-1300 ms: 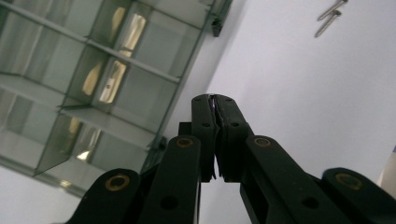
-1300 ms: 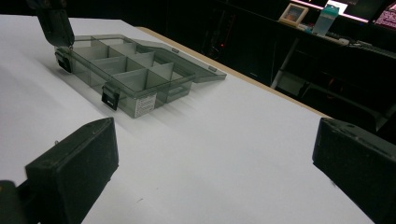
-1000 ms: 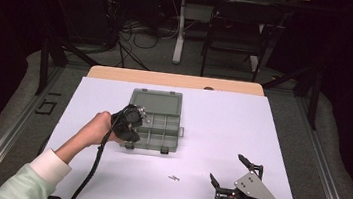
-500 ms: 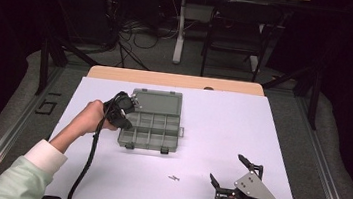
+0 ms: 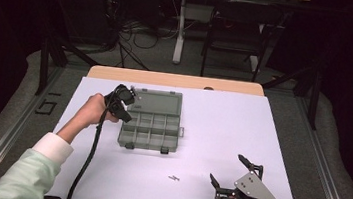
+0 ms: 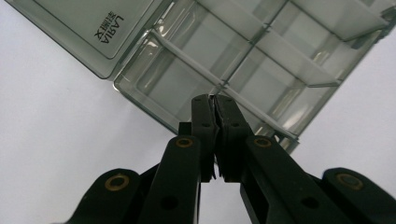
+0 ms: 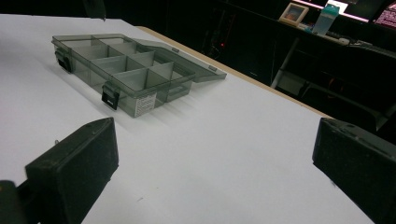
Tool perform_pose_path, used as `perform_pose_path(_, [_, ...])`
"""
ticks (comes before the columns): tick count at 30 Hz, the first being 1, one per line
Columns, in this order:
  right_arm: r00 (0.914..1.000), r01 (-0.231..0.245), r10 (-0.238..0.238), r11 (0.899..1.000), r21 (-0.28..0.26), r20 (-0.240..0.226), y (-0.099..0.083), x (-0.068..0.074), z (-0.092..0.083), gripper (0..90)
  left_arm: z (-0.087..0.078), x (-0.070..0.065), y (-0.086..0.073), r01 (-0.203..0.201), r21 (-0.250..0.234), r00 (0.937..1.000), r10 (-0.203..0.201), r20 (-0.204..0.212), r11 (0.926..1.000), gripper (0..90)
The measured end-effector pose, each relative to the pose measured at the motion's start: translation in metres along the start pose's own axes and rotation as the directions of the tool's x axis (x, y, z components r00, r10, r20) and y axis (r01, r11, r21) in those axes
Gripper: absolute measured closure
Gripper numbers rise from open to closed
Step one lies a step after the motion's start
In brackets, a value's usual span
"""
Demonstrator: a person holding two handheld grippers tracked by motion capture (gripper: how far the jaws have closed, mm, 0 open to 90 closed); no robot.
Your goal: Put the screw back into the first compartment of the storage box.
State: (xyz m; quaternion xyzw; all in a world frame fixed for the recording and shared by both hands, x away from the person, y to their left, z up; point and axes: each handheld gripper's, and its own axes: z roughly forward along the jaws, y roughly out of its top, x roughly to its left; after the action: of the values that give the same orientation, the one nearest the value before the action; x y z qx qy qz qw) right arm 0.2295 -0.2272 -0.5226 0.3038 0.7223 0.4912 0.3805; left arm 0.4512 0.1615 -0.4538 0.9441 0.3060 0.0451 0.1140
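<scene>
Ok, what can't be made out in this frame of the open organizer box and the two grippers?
- Small dark item on the table, high view: too small to identify.
- Organizer box left edge, high view: hidden behind the left gripper.
- Box far corners, left gripper view: cut off by the frame.
- Right gripper body, right gripper view: cut off by the bottom edge.

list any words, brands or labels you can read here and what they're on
"LASIA", moulded into the open lid of the clear compartment box, read in the left gripper view; the two characters beside it are too small to make out.
White sticker on the box's front wall, right gripper view: print too blurred to read.
Small dark mark on the table, high view: not legible.
</scene>
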Motion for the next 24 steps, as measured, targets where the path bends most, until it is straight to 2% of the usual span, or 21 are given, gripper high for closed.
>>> perform_pose_path(8, [1.0000,0.002,-0.002,1.000,-0.002,-0.001,0.000,0.000,0.000,0.0,0.015,0.011,0.005,0.013,0.018,0.9999,-0.013,-0.004,0.9997,87.2])
perform_pose_path(21, [1.0000,0.003,-0.003,1.000,-0.002,-0.003,0.000,-0.001,0.000,0.0,0.027,0.017,0.010,0.018,0.013,0.9997,-0.018,-0.019,0.9998,86.4])
perform_pose_path(22, [1.0000,0.002,-0.002,1.000,-0.001,-0.004,0.000,-0.001,0.000,0.0,0.027,0.017,0.010,0.019,0.001,0.9995,-0.019,-0.023,0.9998,79.5])
perform_pose_path(23, [1.0000,0.002,-0.002,1.000,-0.001,-0.004,0.000,-0.001,0.000,0.0,0.027,0.017,0.010,0.017,-0.003,0.9995,-0.017,-0.027,0.9999,79.5])
perform_pose_path(24, [1.0000,0.003,-0.003,1.000,-0.002,-0.005,0.000,-0.001,0.000,0.0,0.026,0.018,0.009,0.017,-0.006,0.9995,-0.017,-0.028,0.9998,66.5])
